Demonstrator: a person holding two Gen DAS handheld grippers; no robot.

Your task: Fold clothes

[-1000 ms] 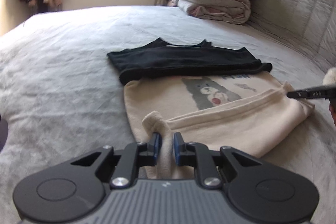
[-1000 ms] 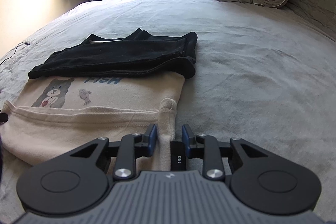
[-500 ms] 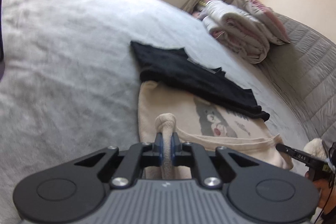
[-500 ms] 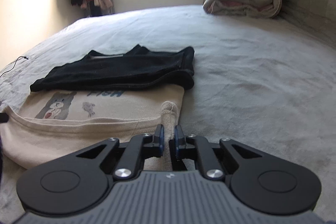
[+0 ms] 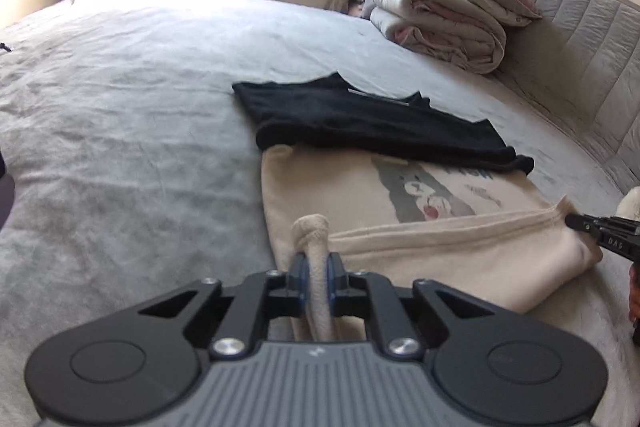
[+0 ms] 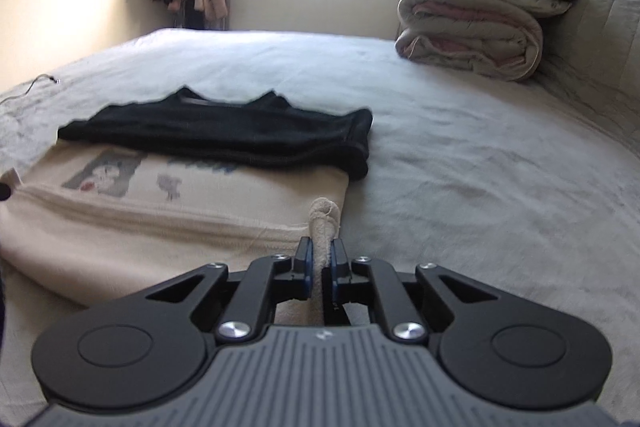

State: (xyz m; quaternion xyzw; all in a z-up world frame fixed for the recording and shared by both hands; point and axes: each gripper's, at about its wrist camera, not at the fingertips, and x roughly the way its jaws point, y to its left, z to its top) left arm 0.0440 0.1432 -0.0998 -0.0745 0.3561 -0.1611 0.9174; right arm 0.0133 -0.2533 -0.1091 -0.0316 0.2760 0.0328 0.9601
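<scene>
The left hand-held gripper (image 5: 316, 269) is pinched tight on a bunched corner of the cream sweatshirt (image 5: 400, 211), and the right hand-held gripper (image 6: 320, 263) clamps the matching corner at the other end of the same near edge. Holding both ends at once keeps that edge taut and level, so it should travel as one straight line rather than sag in the middle.

The sweatshirt lies on the grey bed (image 5: 120, 147) with its near part already doubled over, a seam running across just below the printed bear (image 5: 416, 187). My guess is that the held edge is meant to be carried toward the print for a fold, though the pictures alone don't settle it.

Beyond the sweatshirt, touching and overlapping its far edge, a black garment (image 5: 360, 119) lies flat in a folded-looking strip. Well beyond that, against the headboard, sits a stack of rolled quilts (image 5: 448, 23).
</scene>
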